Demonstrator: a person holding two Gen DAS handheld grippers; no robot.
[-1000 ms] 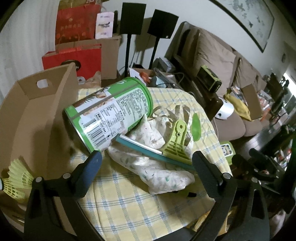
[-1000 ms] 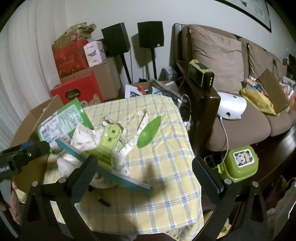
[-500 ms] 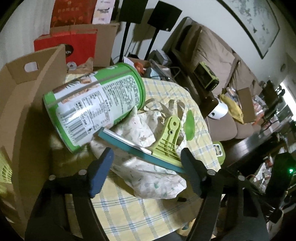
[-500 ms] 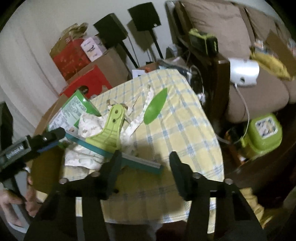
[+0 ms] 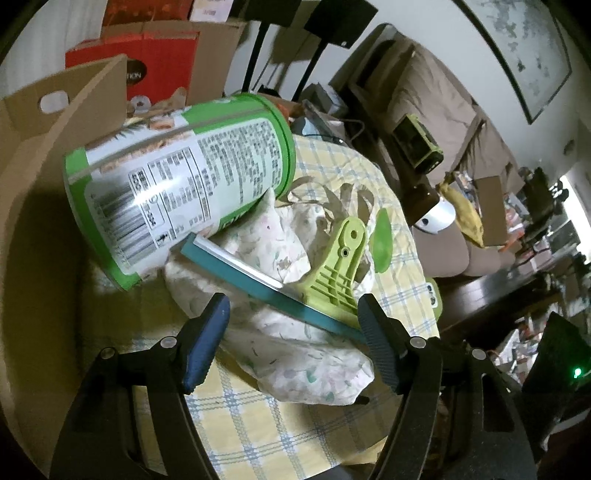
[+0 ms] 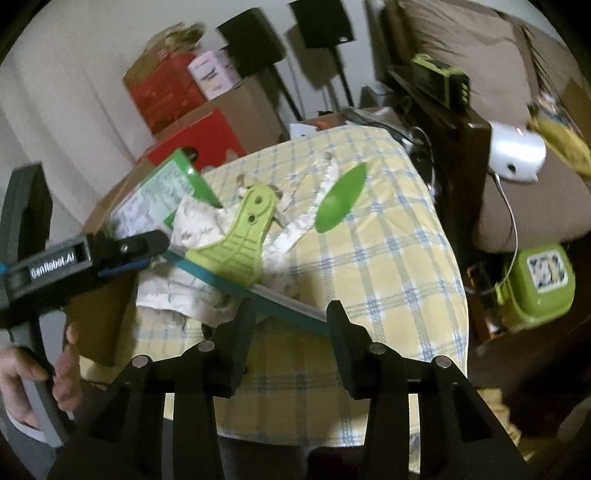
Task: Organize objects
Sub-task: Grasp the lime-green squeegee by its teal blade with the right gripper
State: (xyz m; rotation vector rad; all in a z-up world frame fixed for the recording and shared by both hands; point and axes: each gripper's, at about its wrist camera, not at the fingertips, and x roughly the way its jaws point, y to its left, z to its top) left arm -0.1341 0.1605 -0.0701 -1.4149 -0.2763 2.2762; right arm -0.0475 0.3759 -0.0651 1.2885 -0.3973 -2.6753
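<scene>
We see the lime-green-handled squeegee with its teal blade [image 6: 236,254] lying on a crumpled pale printed cloth [image 5: 295,354] near the yellow checked tablecloth's [image 6: 388,266] left edge. Our right gripper [image 6: 291,325], jaws just narrowing, straddles the blade's near end without clamping; our left gripper [image 5: 293,332] hangs part-open, empty, just before the cloth.

Living room (sofa [image 6: 517,74], speakers [image 6: 321,22]).

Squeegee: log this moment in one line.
squeegee: lying on cloth | left tool: open, closing | right tool: open, closing
</scene>
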